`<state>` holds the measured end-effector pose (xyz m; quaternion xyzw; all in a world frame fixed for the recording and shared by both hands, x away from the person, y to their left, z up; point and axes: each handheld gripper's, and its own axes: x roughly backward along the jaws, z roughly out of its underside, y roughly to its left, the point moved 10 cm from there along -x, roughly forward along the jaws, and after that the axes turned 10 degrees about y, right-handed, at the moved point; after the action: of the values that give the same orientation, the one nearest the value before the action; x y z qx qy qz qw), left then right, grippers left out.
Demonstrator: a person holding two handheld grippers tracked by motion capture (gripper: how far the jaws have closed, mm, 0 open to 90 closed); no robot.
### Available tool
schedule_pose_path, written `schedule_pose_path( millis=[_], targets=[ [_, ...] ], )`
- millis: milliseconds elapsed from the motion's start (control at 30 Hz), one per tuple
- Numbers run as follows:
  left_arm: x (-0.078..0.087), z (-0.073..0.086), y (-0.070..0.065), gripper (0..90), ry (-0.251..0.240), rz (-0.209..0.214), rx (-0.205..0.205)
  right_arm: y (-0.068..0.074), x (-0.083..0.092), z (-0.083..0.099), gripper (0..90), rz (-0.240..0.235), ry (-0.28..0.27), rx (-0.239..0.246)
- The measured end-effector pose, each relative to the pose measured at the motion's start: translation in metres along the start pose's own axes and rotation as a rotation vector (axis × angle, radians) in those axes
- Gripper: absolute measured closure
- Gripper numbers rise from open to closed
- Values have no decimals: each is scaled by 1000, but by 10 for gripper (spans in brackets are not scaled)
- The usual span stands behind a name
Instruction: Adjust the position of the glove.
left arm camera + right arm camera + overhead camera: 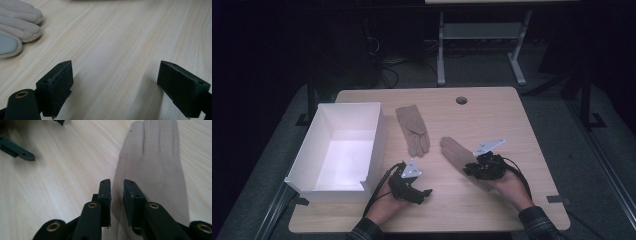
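Right gripper [117, 192]: jaws stand a little apart, a narrow gap over the near edge of the glove; the pads seem not to press it, though the cloth under them is hard to see.
Left gripper [113, 85]: jaws spread wide, nothing between them, resting low over the bare table [492, 110].
Near glove [160, 170]: lies flat, fingers pointing away from the right gripper.
Second glove [413, 127]: flat, beside the white box [307, 155], well apart from the first.
Advice: I think the right jaws should straddle the glove's edge, go down until they touch cloth, then close firmly before lifting.
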<state>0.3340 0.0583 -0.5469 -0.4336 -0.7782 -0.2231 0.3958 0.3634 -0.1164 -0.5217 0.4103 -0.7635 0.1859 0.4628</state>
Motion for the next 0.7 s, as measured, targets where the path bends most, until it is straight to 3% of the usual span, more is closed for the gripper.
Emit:
schedule_pose_path(
  millis=[267,300,467,700],
  targets=[
    [0,0,-1,128,-2,3,7,1,-17,-7,730,30,20,29],
    [0,0,-1,128,-2,3,9,1,-22,-7,732,55,33,33],
    [0,0,0,128,-2,-2,3,-1,-22,-6,857,81,27,36],
    [0,0,0,128,-1,-1,2,-2,-15,-8,888,77,10,35]
  ],
)
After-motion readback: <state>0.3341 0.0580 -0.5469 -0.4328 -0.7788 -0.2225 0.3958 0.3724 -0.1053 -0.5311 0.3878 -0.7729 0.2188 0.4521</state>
